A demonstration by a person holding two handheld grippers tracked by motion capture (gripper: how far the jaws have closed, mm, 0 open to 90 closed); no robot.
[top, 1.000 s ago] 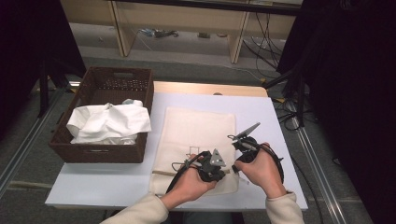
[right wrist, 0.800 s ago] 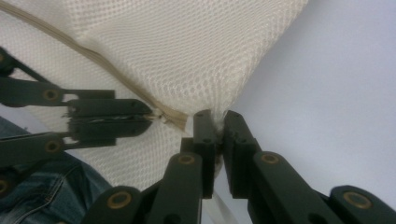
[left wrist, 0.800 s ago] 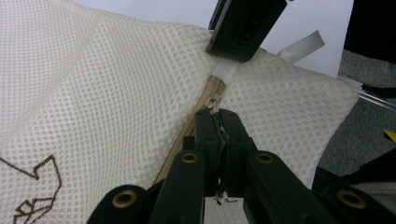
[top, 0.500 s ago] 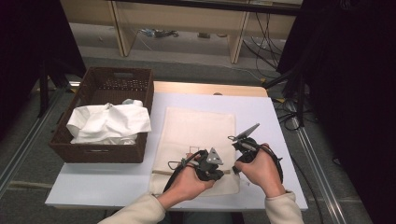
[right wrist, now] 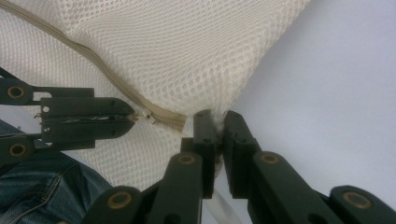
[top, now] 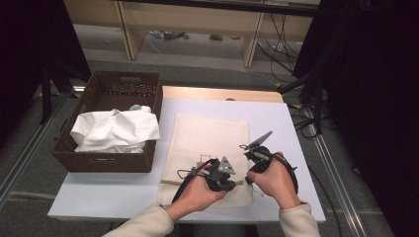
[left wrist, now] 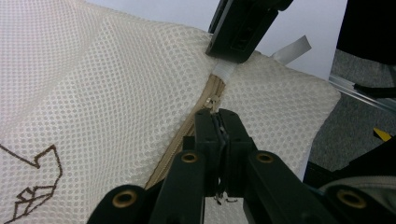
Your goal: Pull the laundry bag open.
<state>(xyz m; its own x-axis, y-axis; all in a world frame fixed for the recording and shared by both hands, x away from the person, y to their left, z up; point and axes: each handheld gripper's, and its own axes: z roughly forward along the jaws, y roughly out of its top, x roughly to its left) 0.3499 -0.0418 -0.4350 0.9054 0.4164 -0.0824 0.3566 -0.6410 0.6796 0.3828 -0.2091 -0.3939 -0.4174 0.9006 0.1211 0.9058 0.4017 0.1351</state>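
Left gripper view shows the left gripper (left wrist: 219, 122) clamped on the zipper pull (left wrist: 213, 100) of the mesh bag (top: 210, 143) near the desk's (top: 128, 190) front edge; the right gripper (right wrist: 215, 122) pinches the bag's corner tab. Keep the tab taut and draw the pull straight along the zipper.

Cream sleeves (top: 148, 222), blue jeans (right wrist: 42, 186); black fingers (left wrist: 205, 135) with brass-ringed pivots, black cables, a grey triangular plate (top: 226, 165).

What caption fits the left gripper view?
Left hand-held gripper shut on the zipper pull of a beige mesh bag, right hand-held gripper clamping its corner tab.
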